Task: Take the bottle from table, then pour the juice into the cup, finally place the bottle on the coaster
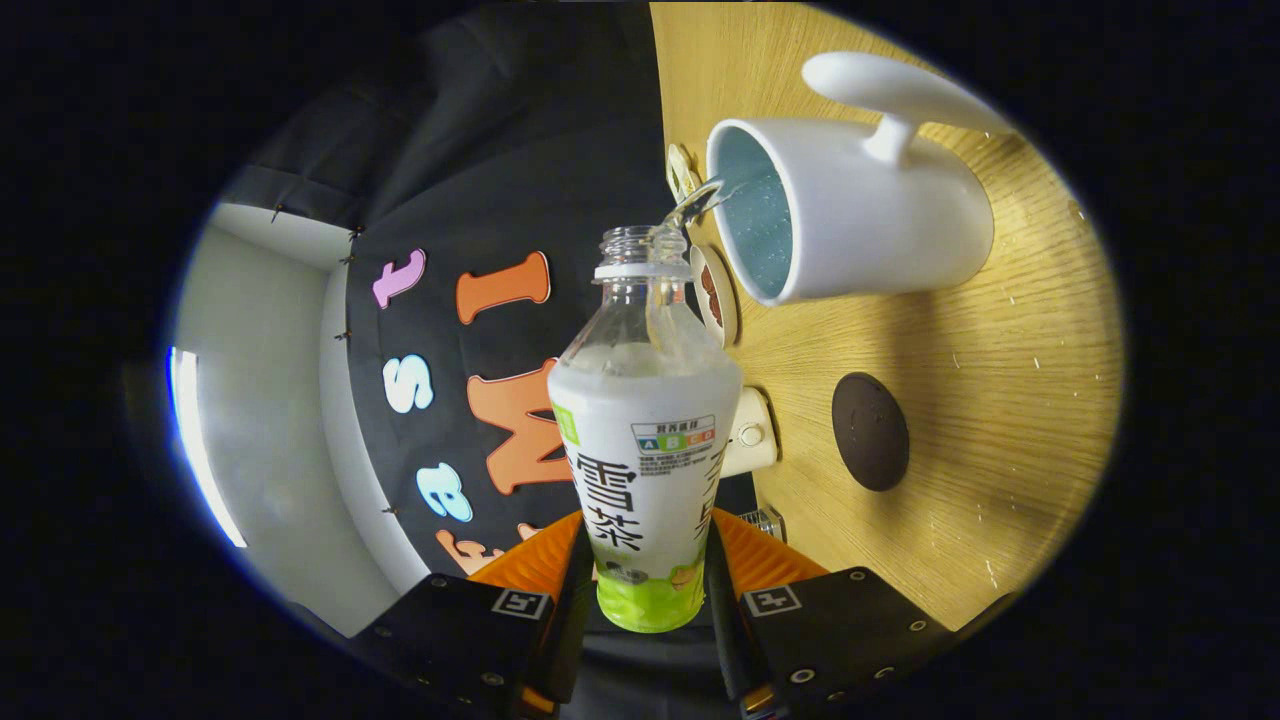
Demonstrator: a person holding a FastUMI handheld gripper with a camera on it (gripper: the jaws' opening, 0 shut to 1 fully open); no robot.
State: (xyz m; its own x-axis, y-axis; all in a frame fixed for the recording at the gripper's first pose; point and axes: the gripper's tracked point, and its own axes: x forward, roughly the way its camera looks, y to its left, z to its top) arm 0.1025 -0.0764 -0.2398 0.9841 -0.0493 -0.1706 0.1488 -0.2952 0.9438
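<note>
So you've got the gripper [645,590] clamped on the clear plastic bottle with the white and green label [645,470], one finger pressing each side of its lower body. The bottle sits right between the fingers and its open, capless neck points away from you.

The whole view is rolled sideways, so the light wood-grain table [1000,400] runs up like a wall beside the bottle. A thin stream of clear liquid arcs from the bottle's mouth into the white ceramic mug with the pale blue inside [850,220], which stands on the table just beyond the bottle neck, handle on the side away from the bottle. Tucked under the mug's rim side there's a small round wooden disc with a dark centre [715,295], touching or nearly touching the mug; can't tell which.

The round dark brown coaster [870,430] lies flat on the table with nothing on it, near the bottle's shoulder and apart from the mug. A small cream-coloured block with a knob [750,432] peeks out right behind the bottle at the table edge.

Room-wise: black cloth booth wall [500,150] behind the bottle, then a plain white wall [260,420] with a bright light strip [200,440] further over. A few pale specks dot the wood near the coaster.
</note>
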